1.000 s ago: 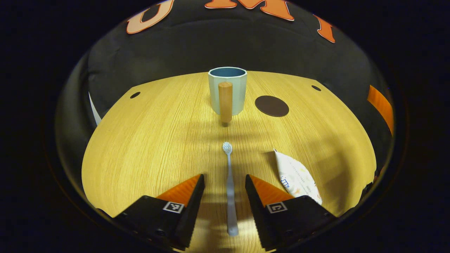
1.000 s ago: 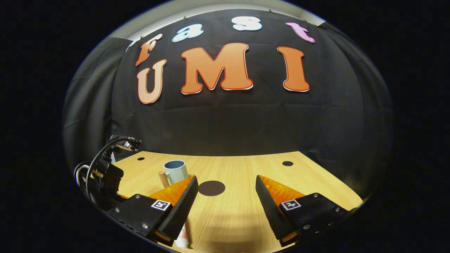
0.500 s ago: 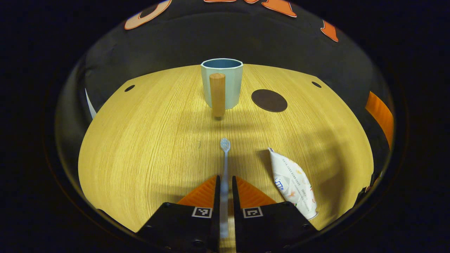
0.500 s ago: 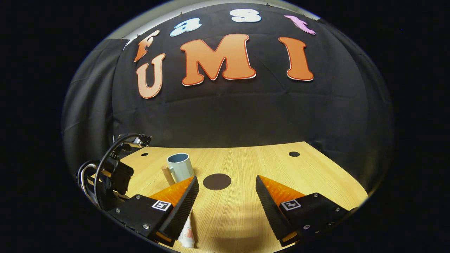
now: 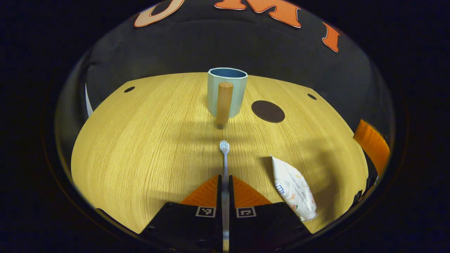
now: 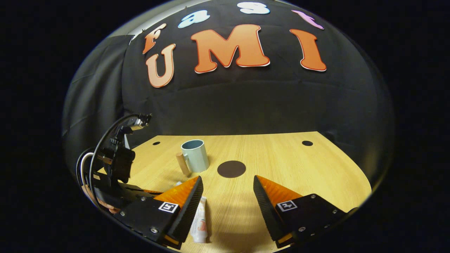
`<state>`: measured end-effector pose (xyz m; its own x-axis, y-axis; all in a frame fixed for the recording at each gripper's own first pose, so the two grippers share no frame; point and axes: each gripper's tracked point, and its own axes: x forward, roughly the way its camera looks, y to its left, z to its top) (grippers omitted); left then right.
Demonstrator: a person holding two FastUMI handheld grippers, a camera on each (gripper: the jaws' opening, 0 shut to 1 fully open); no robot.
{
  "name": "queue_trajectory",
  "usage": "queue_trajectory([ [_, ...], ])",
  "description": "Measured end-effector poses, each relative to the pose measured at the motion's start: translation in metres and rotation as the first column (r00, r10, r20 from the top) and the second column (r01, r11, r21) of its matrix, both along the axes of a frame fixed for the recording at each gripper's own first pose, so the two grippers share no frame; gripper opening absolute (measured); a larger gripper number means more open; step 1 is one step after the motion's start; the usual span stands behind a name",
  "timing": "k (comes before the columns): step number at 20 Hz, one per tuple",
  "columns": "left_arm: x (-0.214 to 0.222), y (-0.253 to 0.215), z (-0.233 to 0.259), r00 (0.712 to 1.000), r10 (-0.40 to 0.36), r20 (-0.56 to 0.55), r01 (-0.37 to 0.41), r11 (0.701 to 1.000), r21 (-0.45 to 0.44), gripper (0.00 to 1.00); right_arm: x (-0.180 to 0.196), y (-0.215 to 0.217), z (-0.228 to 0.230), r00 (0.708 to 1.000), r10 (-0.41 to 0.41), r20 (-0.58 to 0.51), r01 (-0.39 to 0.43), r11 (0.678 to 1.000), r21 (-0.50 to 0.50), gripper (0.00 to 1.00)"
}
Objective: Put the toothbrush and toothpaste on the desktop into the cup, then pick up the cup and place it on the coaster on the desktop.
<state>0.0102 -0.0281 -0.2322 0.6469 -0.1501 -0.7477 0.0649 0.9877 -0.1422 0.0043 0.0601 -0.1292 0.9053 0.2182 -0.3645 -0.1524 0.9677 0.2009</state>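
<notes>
left tongs (image 5: 223,182) clamped on toothbrush (image 5: 224,154) handle, our right tongs (image 6: 227,186) gaping wide, empty, above counter (image 6: 299,165) beside toothpaste tube (image 6: 200,221).

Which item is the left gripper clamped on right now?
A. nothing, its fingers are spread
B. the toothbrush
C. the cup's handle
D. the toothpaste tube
B: in the left gripper view, the left gripper has both fingers pressed on the toothbrush handle, bristle head pointing at the cup.

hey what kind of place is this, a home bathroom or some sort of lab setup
Likely a staged recording booth, not a bathroom: a black cloth wall backs a bare light wooden tabletop, with a pale blue wooden-handled cup and round dark coaster.
</notes>
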Motion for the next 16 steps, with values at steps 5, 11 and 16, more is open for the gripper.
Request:
queue_trajectory([
  [5,0.001,0.008,0.029,0.995,-0.003,0.097,0.003,1.000,0.003,0.07,-0.009,0.023,-0.024,0.994,0.078,-0.079,-0.081,0.996,-0.033,0.85],
  [11,0.002,0.027,0.064,0.980,0.010,0.198,-0.014,1.000,0.017,0.07,-0.012,0.046,-0.060,0.972,0.138,-0.190,-0.150,0.987,-0.051,0.85],
  [16,0.012,0.037,0.086,0.961,-0.004,0.278,-0.015,0.998,0.065,0.07,-0.017,0.070,-0.083,0.941,0.203,-0.271,-0.214,0.977,-0.013,0.85],
])
